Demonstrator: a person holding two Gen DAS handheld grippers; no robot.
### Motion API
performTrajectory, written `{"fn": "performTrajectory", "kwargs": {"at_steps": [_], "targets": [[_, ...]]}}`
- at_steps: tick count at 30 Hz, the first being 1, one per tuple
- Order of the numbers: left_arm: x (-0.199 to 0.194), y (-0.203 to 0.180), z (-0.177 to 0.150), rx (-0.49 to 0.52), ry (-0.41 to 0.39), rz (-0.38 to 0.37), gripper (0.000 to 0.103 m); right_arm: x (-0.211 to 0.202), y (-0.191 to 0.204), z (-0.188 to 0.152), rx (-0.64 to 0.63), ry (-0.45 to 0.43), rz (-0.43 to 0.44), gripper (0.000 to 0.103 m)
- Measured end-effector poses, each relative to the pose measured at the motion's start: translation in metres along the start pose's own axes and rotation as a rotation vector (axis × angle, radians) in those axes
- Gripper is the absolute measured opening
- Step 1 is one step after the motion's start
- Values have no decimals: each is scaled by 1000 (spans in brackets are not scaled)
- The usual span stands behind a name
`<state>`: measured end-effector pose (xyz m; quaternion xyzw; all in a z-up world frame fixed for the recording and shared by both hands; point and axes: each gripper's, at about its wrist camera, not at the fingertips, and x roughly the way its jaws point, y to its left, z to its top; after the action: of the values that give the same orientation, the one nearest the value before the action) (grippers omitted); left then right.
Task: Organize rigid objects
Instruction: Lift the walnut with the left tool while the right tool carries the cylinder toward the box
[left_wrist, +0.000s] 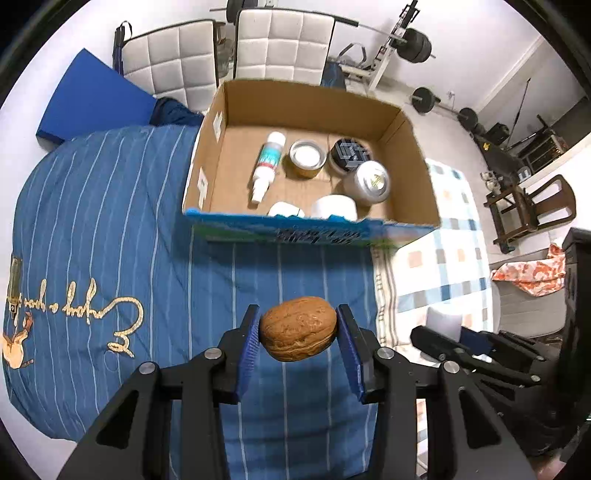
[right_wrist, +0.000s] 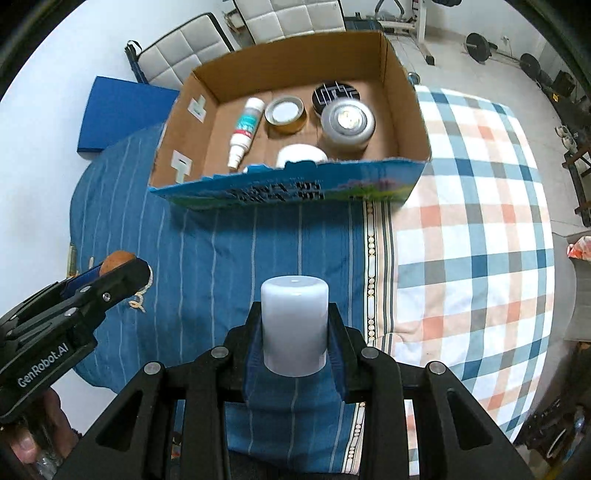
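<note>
My left gripper (left_wrist: 298, 326) is shut on a brown walnut (left_wrist: 297, 328), held in the air above a blue striped bedcover (left_wrist: 110, 221). My right gripper (right_wrist: 294, 332) is shut on a white cylinder (right_wrist: 294, 325), also lifted above the cover. Ahead stands an open cardboard box (left_wrist: 402, 122) (right_wrist: 391, 62). Inside it lie a white spray bottle (left_wrist: 267, 166) (right_wrist: 245, 129), a gold-rimmed tin (left_wrist: 307, 157) (right_wrist: 284, 114), a dark round tin (left_wrist: 349, 152) (right_wrist: 334, 94), a silver-lidded jar (left_wrist: 369, 181) (right_wrist: 347, 123) and white containers (left_wrist: 334, 207) (right_wrist: 301, 155). The left gripper with the walnut (right_wrist: 116, 260) shows at the left of the right wrist view.
A checked blanket (right_wrist: 472, 221) covers the bed to the right of the striped cover. A blue pad (left_wrist: 92, 103) and white padded chairs (left_wrist: 280, 44) stand behind the box. Weights and gym gear (left_wrist: 413, 44) line the far floor. A person's hand (right_wrist: 33, 435) holds the left gripper.
</note>
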<state>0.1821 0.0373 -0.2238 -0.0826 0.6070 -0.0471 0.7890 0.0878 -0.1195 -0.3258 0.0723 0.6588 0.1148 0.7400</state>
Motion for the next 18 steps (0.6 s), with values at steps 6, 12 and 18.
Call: {"fn": "performTrajectory", "kwargs": {"at_steps": [6, 12, 18], "targets": [[-13, -6, 18, -2, -32, -34, 38, -19, 3, 10, -2, -27, 41, 34], [-10, -11, 55, -3, -44, -66, 38, -33, 6, 40, 3, -59, 85, 34], [6, -12, 110, -1, -41, -81, 38, -29, 0, 97, 17, -74, 106, 34]]}}
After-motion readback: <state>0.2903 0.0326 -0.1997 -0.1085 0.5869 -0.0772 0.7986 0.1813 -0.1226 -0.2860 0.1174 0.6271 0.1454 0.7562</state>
